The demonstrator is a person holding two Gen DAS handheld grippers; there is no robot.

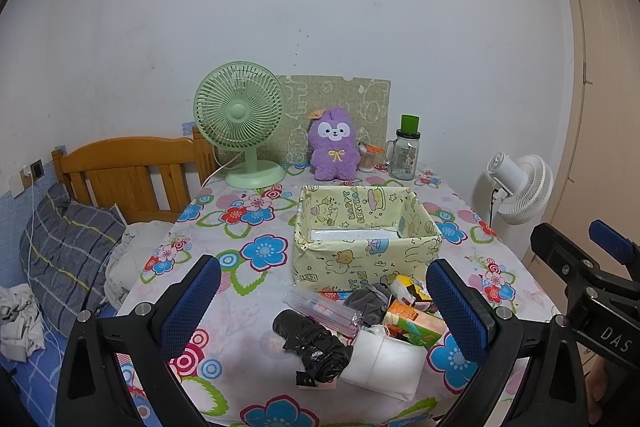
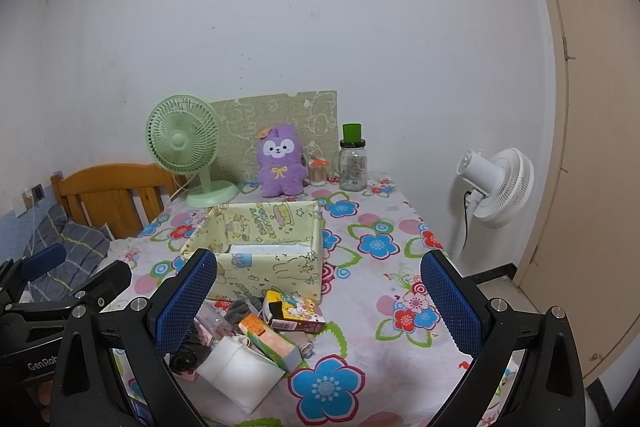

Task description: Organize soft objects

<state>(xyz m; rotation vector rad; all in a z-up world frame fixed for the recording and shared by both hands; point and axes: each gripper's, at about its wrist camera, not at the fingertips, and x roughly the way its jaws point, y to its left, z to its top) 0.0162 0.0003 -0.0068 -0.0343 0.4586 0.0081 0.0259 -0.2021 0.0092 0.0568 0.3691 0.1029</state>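
— Grippers first: what did we have in hand?

— Our left gripper (image 1: 324,301) hung spread wide, its blue cross-hatched pads (image 1: 191,303) apart and empty above the heap. Our right gripper (image 2: 318,301) was likewise gaping, gripping nothing.

— And the soft things?

— We saw them heaped on the near part of the flowered tablecloth (image 1: 240,227): a crinkled black plastic bag (image 1: 310,345), glossy and rolled; a flat white padded pack (image 1: 386,361) tied with thread; a grey wad of cloth (image 1: 370,301); a clear ribbed tube (image 1: 322,309); and an orange-green tissue pack (image 2: 268,341).

— Beyond them?

— Just behind stood the square yellow cartoon-print box (image 1: 366,233), open-topped, its walls creased. Farther back we saw a fuzzy purple plush (image 1: 334,151) upright near the round green fan (image 1: 240,123).
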